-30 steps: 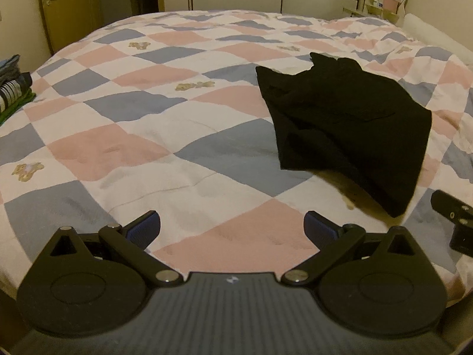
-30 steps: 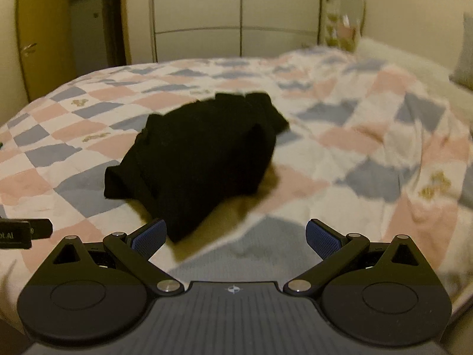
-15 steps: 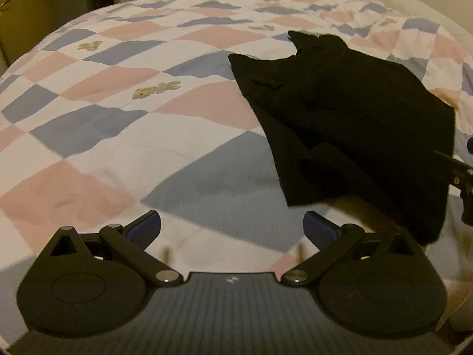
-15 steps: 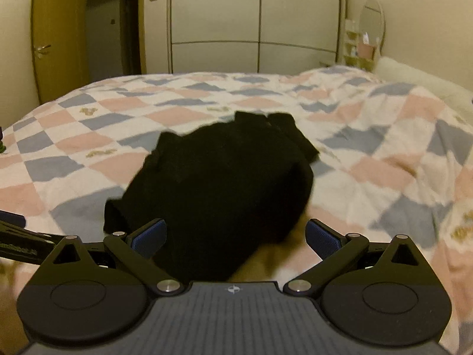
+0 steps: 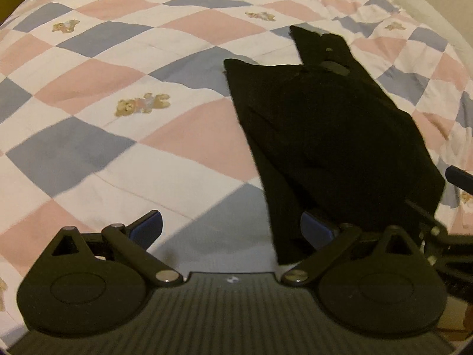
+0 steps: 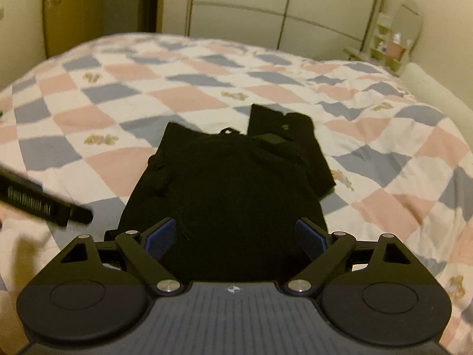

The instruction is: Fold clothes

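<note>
Black garment (image 6: 233,183) on checked quilt (image 5: 124,68); both jaws spread.

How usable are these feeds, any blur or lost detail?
Left wrist: dim warm light, quilt edges slightly smeared, black garment nearly featureless. Right wrist: far bed and wardrobe motion-blurred, fisheye bends the doors, garment folds barely readable.

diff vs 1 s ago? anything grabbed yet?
Both grippers moved in toward the black garment: left gripper now reaches its near left edge, right gripper straddles the near hem. Nothing gripped; both remain open. Garment and quilt unchanged.
</note>
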### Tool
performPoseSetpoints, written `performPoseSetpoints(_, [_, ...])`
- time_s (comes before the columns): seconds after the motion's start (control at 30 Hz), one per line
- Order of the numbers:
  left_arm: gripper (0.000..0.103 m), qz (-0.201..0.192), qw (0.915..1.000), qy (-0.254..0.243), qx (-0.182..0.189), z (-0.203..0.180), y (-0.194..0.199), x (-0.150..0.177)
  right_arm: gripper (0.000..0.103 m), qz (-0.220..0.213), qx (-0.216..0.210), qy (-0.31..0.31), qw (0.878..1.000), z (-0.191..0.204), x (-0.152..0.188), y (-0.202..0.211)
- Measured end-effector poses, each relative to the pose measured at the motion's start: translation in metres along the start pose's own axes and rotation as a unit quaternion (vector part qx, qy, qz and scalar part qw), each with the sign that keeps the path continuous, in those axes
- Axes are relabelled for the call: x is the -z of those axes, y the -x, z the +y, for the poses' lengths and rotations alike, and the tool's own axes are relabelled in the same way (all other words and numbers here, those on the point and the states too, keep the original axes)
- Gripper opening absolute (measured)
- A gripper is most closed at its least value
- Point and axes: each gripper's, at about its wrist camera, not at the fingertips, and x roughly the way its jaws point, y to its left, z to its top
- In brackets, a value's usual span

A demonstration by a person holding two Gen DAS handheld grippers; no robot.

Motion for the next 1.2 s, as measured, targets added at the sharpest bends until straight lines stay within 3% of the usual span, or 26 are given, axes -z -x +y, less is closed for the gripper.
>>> performPoseSetpoints(0.2, [0.098, 0.038, 0.9988, 0.002, 0.03, 0.026, -0.008, -0.027, 0.087, 0.034, 0.028, 0.043, 0.998, 0.022, -0.018, -0.023])
performPoseSetpoints(0.47, [0.098, 0.08, 0.9947, -0.007, 0.065, 0.044, -0.035, -0.044, 0.068, 0.068, 0.047, 0.105, 0.991, 0.055, -0.022, -0.054])
performPoseSetpoints(0.57, [0.098, 0.094, 0.9937, -0.009, 0.061, 0.043, -0.048, -0.048, 0.068, 0.077, 0.042, 0.15, 0.985, 0.075, -0.015, -0.067])
performPoseSetpoints(0.7, [0.098, 0.106, 0.9922, 0.001, 0.065, 0.038, -0.06, -0.05, 0.075, 0.07, 0.059, 0.214, 0.973, 0.083, 0.0, -0.08])
performPoseSetpoints(0.83, [0.085, 0.122, 0.9895, 0.029, 0.072, 0.034, -0.067, -0.051, 0.074, 0.061, 0.076, 0.276, 0.956, 0.092, 0.015, -0.093])
performPoseSetpoints(0.87, [0.082, 0.126, 0.9889, 0.035, 0.07, 0.032, -0.068, -0.052, 0.07, 0.059, 0.081, 0.292, 0.951, 0.094, 0.019, -0.096])
performPoseSetpoints(0.9, [0.076, 0.129, 0.9883, 0.042, 0.069, 0.03, -0.069, -0.053, 0.057, 0.056, 0.085, 0.307, 0.946, 0.096, 0.023, -0.099])
performPoseSetpoints(0.93, [0.073, 0.132, 0.9874, 0.05, 0.072, 0.029, -0.069, -0.053, 0.027, 0.062, 0.085, 0.27, 0.957, 0.08, 0.026, -0.097])
performPoseSetpoints(1.0, [0.071, 0.131, 0.9858, 0.064, 0.084, 0.024, -0.071, -0.055, 0.021, 0.075, 0.084, 0.172, 0.979, 0.042, 0.033, -0.091])
performPoseSetpoints(1.07, [0.071, 0.127, 0.9842, 0.078, 0.095, 0.019, -0.073, -0.057, 0.018, 0.087, 0.082, 0.072, 0.99, 0.003, 0.04, -0.085])
performPoseSetpoints(1.13, [0.071, 0.124, 0.9828, 0.09, 0.103, 0.013, -0.077, -0.058, 0.017, 0.098, 0.078, -0.029, 0.992, -0.035, 0.047, -0.079])
performPoseSetpoints(1.2, [0.071, 0.125, 0.9825, 0.092, 0.103, 0.005, -0.083, -0.058, 0.016, 0.109, 0.074, -0.129, 0.983, -0.073, 0.054, -0.073])
